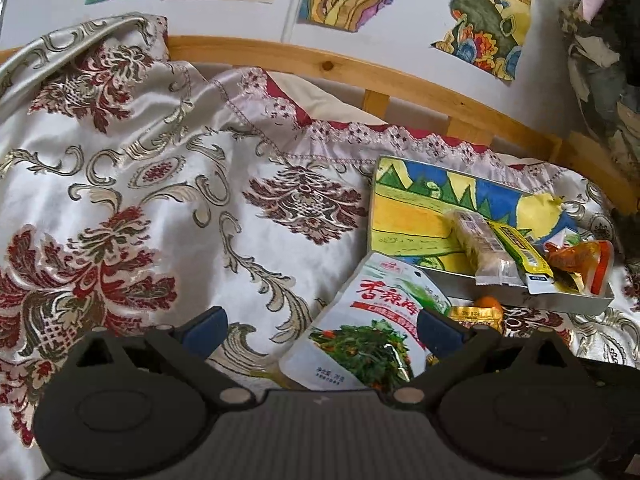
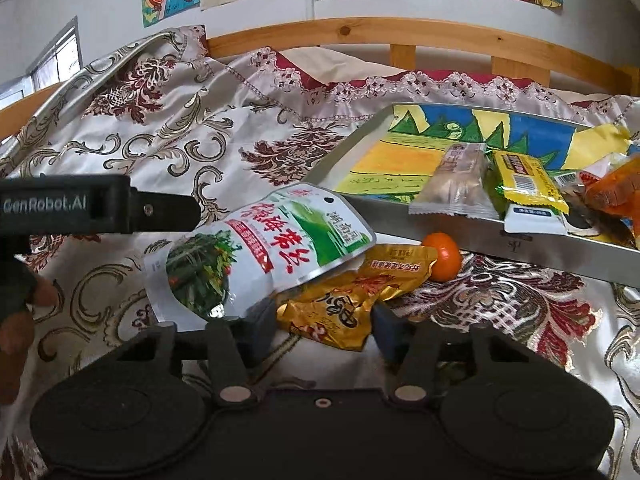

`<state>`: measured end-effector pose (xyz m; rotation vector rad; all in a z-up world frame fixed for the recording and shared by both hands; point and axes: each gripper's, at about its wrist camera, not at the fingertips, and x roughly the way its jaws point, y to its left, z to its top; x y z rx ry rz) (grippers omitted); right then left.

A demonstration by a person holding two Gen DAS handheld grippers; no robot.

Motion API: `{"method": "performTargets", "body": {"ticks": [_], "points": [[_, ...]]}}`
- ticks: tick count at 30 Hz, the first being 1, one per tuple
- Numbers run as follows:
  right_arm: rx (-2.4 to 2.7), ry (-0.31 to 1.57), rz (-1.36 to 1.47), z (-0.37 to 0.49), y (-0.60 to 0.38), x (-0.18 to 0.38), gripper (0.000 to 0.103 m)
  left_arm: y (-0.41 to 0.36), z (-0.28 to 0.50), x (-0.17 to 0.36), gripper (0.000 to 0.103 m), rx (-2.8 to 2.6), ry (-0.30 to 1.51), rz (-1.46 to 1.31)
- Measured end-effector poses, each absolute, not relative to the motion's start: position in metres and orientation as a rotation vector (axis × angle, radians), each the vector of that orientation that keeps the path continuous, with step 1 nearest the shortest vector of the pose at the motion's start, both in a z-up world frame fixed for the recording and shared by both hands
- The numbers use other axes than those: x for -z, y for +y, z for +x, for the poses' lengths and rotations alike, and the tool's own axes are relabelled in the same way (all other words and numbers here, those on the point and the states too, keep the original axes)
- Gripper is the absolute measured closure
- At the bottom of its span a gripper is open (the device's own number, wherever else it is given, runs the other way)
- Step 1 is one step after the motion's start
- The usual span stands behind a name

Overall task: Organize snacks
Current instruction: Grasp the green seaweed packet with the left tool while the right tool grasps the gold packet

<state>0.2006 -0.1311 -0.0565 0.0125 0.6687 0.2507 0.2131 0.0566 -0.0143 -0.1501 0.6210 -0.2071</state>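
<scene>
A white and green seaweed pouch (image 2: 256,248) lies on the patterned bedcover, partly over a gold snack packet (image 2: 340,308). My right gripper (image 2: 325,330) has its pads against both sides of the gold packet's near end. In the left wrist view my left gripper (image 1: 322,326) stands wide open just above the cover. The seaweed pouch (image 1: 372,320) lies between its fingers, close to the right one, and nothing presses on it. The gold packet (image 1: 476,314) peeks out beyond that finger. A small orange ball-like snack (image 2: 442,256) rests beside the metal tray (image 2: 480,236).
The tray (image 1: 560,300), lined with a coloured drawing, holds a beige bar (image 2: 452,176), a yellow-green packet (image 2: 524,184) and an orange packet (image 2: 616,188). A wooden bed rail (image 2: 400,28) runs behind. A person's hand (image 2: 16,320) holds the left gripper's handle at the left edge.
</scene>
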Motion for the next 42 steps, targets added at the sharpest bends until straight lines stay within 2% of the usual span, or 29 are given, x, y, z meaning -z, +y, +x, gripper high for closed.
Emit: {"method": "performTargets", "body": {"ticks": [8, 11, 15, 19, 23, 30, 34, 37, 39, 41, 42], "points": [[-0.280, 0.663, 0.000, 0.177, -0.159, 0.050, 0.061, 0.035, 0.233, 0.011, 0.000, 0.370, 0.689, -0.064], [-0.268, 0.675, -0.004, 0.167, -0.165, 0.047, 0.068, 0.026, 0.245, 0.015, 0.001, 0.422, 0.747, -0.003], [-0.266, 0.682, -0.007, 0.155, -0.166, 0.047, 0.067, 0.017, 0.260, 0.019, 0.000, 0.445, 0.823, 0.037], [-0.262, 0.658, 0.022, 0.154, -0.169, 0.043, 0.058, 0.008, 0.266, 0.022, 0.001, 0.448, 0.856, 0.117], [-0.258, 0.651, 0.059, 0.155, -0.174, 0.042, 0.053, -0.003, 0.270, 0.028, 0.015, 0.436, 0.896, 0.224], [-0.251, 0.652, 0.094, 0.168, -0.164, 0.041, 0.039, 0.014, 0.274, 0.028, 0.021, 0.417, 0.894, 0.079], [-0.220, 0.667, 0.108, 0.186, -0.156, 0.044, 0.025, 0.022, 0.276, 0.026, 0.025, 0.383, 0.893, 0.028], [-0.173, 0.703, 0.174, 0.201, -0.154, 0.051, 0.022, 0.031, 0.279, 0.026, 0.027, 0.357, 0.903, -0.029], [-0.155, 0.716, 0.202, 0.209, -0.151, 0.053, 0.025, 0.034, 0.278, 0.025, 0.029, 0.336, 0.896, -0.053], [-0.135, 0.733, 0.184, 0.213, -0.148, 0.055, 0.045, 0.037, 0.274, 0.023, 0.032, 0.321, 0.888, -0.081], [-0.136, 0.739, 0.185, 0.213, -0.149, 0.056, 0.047, 0.038, 0.271, 0.022, 0.032, 0.315, 0.886, -0.096]]}}
